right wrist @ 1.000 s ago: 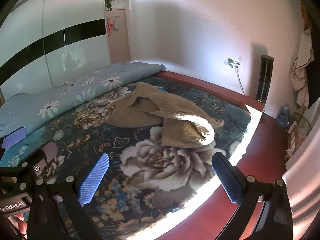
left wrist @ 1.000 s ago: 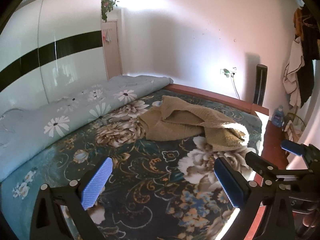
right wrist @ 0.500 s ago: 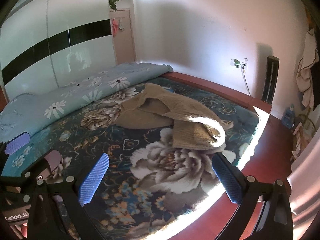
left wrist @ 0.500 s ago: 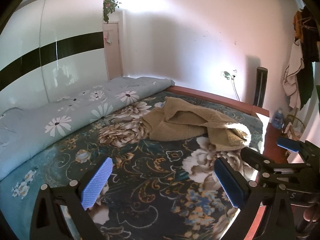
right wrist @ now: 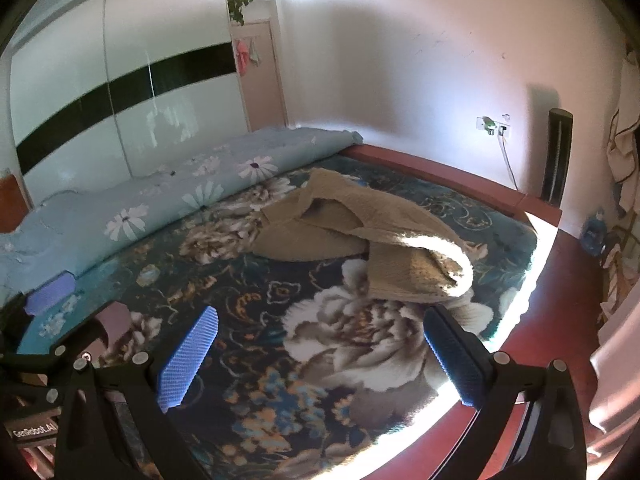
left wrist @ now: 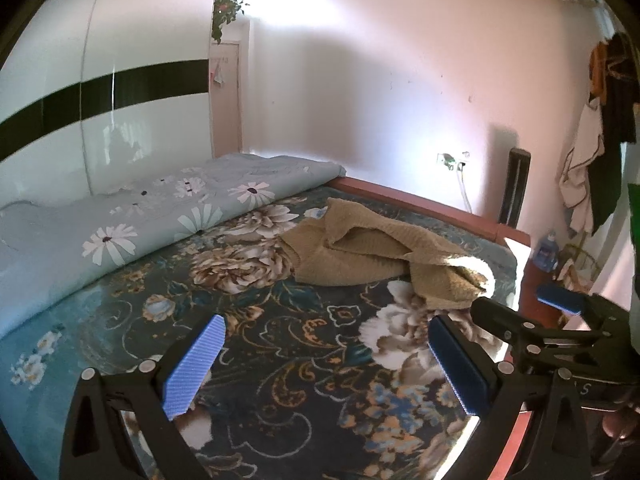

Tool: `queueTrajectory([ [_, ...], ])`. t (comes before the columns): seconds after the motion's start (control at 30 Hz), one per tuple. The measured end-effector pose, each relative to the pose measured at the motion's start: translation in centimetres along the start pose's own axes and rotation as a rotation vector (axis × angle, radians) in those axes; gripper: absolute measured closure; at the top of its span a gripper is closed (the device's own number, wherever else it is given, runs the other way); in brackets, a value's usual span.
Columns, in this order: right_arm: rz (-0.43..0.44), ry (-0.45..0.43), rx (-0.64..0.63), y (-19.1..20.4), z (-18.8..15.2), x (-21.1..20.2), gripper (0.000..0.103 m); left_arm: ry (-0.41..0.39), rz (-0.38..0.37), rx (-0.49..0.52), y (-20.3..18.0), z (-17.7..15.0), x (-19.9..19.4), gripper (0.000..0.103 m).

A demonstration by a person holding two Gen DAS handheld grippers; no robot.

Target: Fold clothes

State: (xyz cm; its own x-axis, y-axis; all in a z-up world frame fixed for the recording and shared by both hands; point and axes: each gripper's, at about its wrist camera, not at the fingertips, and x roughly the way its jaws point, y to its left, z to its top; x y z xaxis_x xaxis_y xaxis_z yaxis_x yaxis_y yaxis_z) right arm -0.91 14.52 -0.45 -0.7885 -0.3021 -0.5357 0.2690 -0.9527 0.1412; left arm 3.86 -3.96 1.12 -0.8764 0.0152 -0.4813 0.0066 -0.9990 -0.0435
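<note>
A crumpled tan knit sweater (left wrist: pixel 372 252) lies on the dark floral bedspread (left wrist: pixel 280 344), toward the far right corner of the bed; it also shows in the right wrist view (right wrist: pixel 360 240). My left gripper (left wrist: pixel 326 364) is open and empty, held above the bed short of the sweater. My right gripper (right wrist: pixel 322 358) is open and empty, also short of the sweater. The right gripper shows at the right of the left wrist view (left wrist: pixel 524 308).
A rolled light-blue daisy quilt (left wrist: pixel 132 220) lies along the bed's left side. A white wardrobe with a black stripe (left wrist: pixel 100 92) stands behind it. The red wooden bed frame (right wrist: pixel 440 168) edges the far side. Clothes hang (left wrist: pixel 600 140) at the right wall.
Both grippers have drawn back and risen slightly, so the sweater sits a little farther away in both views. Both stay open.
</note>
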Motion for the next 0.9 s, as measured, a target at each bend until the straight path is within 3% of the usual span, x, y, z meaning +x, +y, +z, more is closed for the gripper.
queueTrajectory([
  [0.3, 0.084, -0.001, -0.018, 1.3, 0.3, 0.8, 0.000, -0.017, 0.035, 0.009, 1.5, -0.2, -0.7, 0.000],
  [0.43, -0.008, 0.001, -0.110, 1.9, 0.3, 2.0, 0.000, -0.011, 0.066, -0.007, 3.3, -1.3, -1.1, 0.000],
  [0.53, -0.037, 0.019, -0.116, 0.4, 1.0, 3.3, 0.000, -0.005, 0.131, -0.048, 5.7, -3.1, -1.9, 0.000],
  [0.67, -0.065, 0.028, -0.119, -1.9, 3.0, 6.3, 0.000, -0.001, 0.225, -0.121, 9.1, -5.4, -3.3, 0.000],
  [0.8, -0.126, 0.038, -0.244, -2.2, 5.0, 11.3, 0.000, 0.005, 0.311, -0.184, 12.0, -7.3, -4.7, 0.000],
  [0.9, -0.176, 0.163, -0.341, -2.5, 4.9, 17.1, 0.000, 0.022, 0.321, -0.240, 14.3, -8.8, -5.8, 0.000],
])
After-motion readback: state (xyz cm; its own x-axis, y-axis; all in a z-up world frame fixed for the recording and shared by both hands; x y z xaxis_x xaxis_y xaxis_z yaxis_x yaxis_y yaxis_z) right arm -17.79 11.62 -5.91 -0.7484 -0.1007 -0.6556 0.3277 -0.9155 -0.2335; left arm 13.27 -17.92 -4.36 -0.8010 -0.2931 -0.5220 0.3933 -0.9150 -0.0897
